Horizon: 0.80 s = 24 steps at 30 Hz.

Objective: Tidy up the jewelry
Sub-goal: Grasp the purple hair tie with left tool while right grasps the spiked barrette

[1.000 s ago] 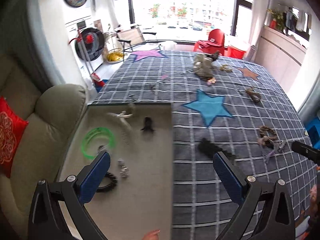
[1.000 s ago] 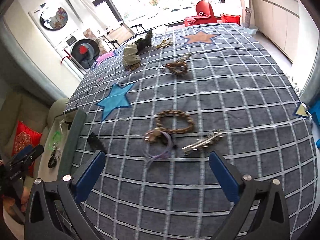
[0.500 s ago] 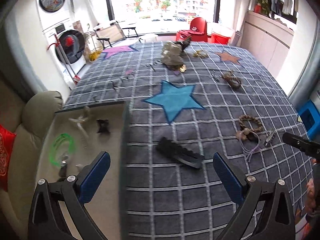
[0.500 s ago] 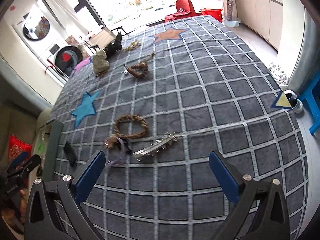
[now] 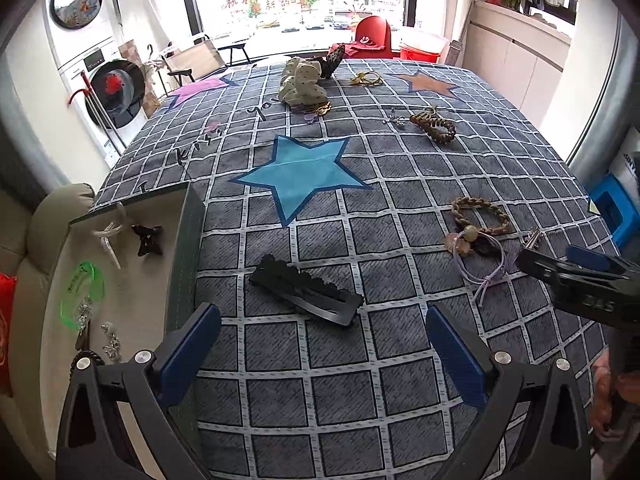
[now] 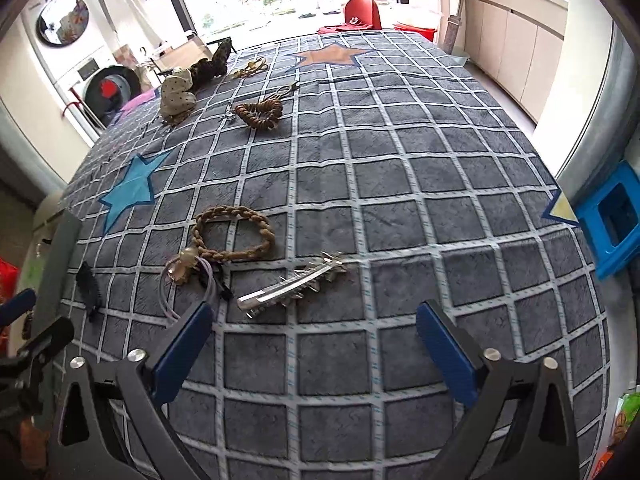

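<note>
A black hair clip (image 5: 306, 290) lies on the checked blanket (image 5: 400, 184), just ahead of my open left gripper (image 5: 322, 320) and between the lines of its fingers. Left of it stands a beige tray (image 5: 188, 248) holding a green bangle (image 5: 82, 292), a black bow clip (image 5: 148, 238) and small pieces. A silver spiked clip (image 6: 294, 284) lies just beyond my right gripper (image 6: 314, 312), whose wide jaws are closing with nothing between the pads. A braided bracelet (image 6: 232, 234) and a purple hair tie (image 6: 184, 268) lie to its left.
Farther up the blanket lie a cream dotted scrunchie (image 5: 300, 84), a brown spiral tie (image 5: 434, 126) and a gold chain (image 5: 366, 79). A beige sofa (image 5: 52, 208) borders the tray on the left. A blue stool (image 6: 612, 224) stands off the right edge.
The left gripper has swung right from over the tray and sunk toward the black clip. The right gripper has dropped closer to the silver clip, its jaws a little narrower.
</note>
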Tool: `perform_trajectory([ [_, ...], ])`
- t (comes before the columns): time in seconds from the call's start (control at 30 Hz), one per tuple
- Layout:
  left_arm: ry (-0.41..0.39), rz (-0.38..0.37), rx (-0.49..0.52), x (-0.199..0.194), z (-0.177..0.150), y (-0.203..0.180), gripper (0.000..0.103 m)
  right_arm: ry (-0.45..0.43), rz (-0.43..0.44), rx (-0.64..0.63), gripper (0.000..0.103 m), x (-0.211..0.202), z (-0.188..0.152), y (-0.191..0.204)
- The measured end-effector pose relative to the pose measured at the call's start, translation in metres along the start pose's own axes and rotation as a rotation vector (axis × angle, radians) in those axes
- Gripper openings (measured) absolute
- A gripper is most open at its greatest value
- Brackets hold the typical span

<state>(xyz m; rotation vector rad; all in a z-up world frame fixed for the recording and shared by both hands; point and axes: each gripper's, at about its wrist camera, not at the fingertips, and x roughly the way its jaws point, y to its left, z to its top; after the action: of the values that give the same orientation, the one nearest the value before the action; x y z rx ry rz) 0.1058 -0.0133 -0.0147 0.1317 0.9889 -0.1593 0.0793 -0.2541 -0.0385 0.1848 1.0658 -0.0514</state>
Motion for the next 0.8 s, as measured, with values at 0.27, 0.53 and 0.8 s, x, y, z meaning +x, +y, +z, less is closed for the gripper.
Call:
perform_trajectory([
  [0.27,-0.011,-0.028,0.013,-0.001,0.002,-0.005,0.103,-0.036,-0.049,-0.013,0.067,0.003,0.001,0.014],
  [0.53,-0.004,-0.097,0.065,0.008,0.010,-0.036,0.094,-0.043,-0.065,-0.017,0.018,-0.003,0.000,-0.008],
  [0.8,0.026,-0.172,0.131,0.027,0.015,-0.079,0.094,-0.058,0.003,0.013,0.017,-0.012,-0.009,-0.027],
])
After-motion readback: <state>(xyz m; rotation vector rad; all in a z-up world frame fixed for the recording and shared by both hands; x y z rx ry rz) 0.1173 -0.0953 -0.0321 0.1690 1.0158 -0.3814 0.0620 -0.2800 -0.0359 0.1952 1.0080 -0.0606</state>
